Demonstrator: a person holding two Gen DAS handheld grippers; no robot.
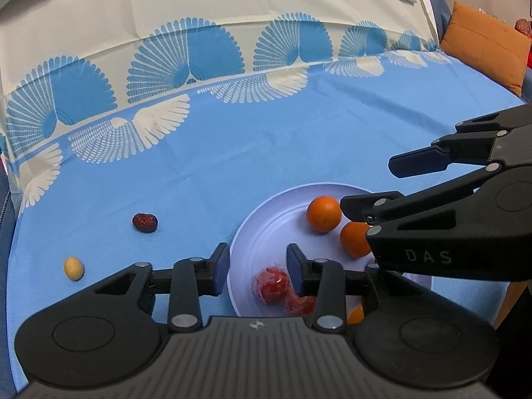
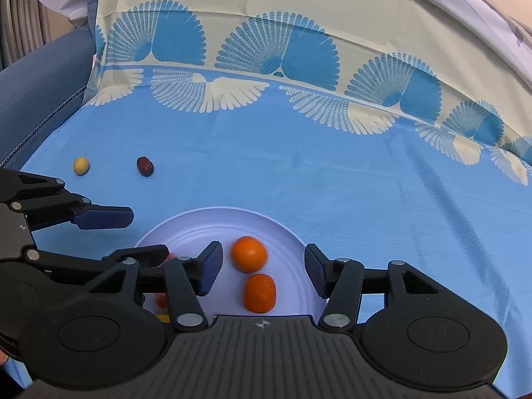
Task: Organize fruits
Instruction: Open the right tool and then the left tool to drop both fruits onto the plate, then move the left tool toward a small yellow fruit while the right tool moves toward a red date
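A white plate [image 1: 266, 219] [image 2: 286, 229] on the blue cloth holds two oranges [image 1: 323, 213] [image 1: 354, 239] and two red wrapped fruits [image 1: 271, 284] [image 1: 299, 304]. My left gripper [image 1: 258, 267] hangs open over the plate's left part, and the nearer red fruit lies just below its right pad, untouched. My right gripper [image 2: 262, 272] stands open over the round orange [image 2: 249, 254] and the oval orange [image 2: 259, 293], its pads clear of both. A dark red date [image 1: 145, 222] [image 2: 145, 166] and a small yellow fruit [image 1: 73, 268] [image 2: 81, 166] lie on the cloth left of the plate.
The blue cloth with its fan-patterned cream border [image 1: 186, 66] covers the surface and rises at the back. An orange cushion [image 1: 485, 43] sits at the far right, and a blue sofa arm [image 2: 43, 76] at the far left. The two grippers are close together over the plate.
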